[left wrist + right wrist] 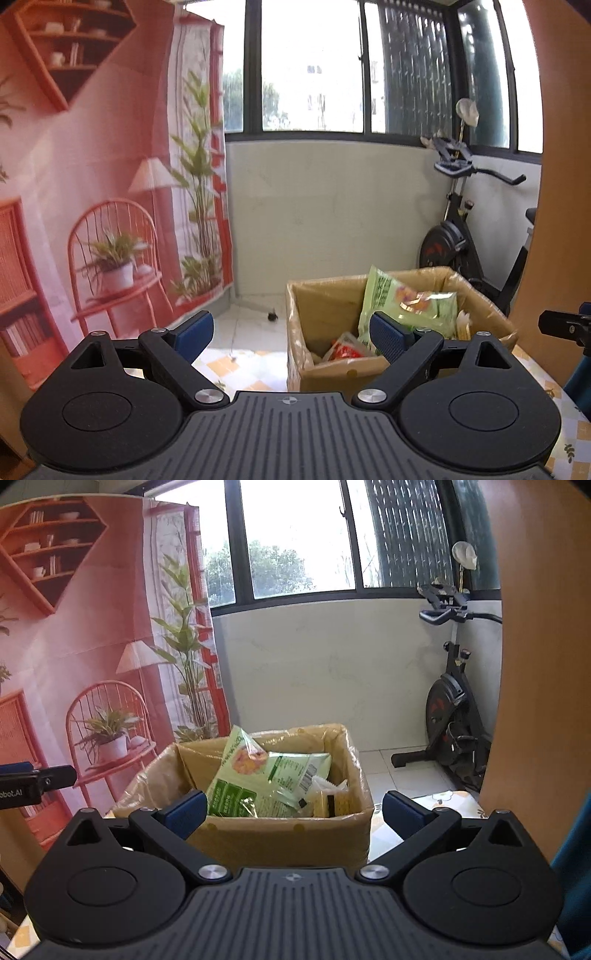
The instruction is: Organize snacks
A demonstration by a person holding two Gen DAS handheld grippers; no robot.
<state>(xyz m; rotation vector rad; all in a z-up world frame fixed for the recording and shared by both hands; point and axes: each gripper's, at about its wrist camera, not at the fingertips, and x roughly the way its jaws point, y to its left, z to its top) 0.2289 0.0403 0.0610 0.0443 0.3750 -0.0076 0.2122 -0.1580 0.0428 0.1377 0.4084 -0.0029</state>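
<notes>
A cardboard box (332, 374) (288, 834) lined with clear plastic stands on the table and holds snack packets. A large light-green packet (406, 301) (255, 775) leans upright inside it. A red packet (345, 349) lies lower in the box, and yellow crackers (327, 803) sit at its right side. My left gripper (293, 338) hovers open to the left of the box with nothing between its blue pads. My right gripper (293, 810) is open just in front of the box, pads wide apart and bare.
The table wears a yellow-and-white checked cloth (240, 369) (443, 801). Behind stand a printed red backdrop (92, 184), a white low wall under windows, and an exercise bike (461, 229) (454, 716). A brown wooden panel (535, 646) rises at the right.
</notes>
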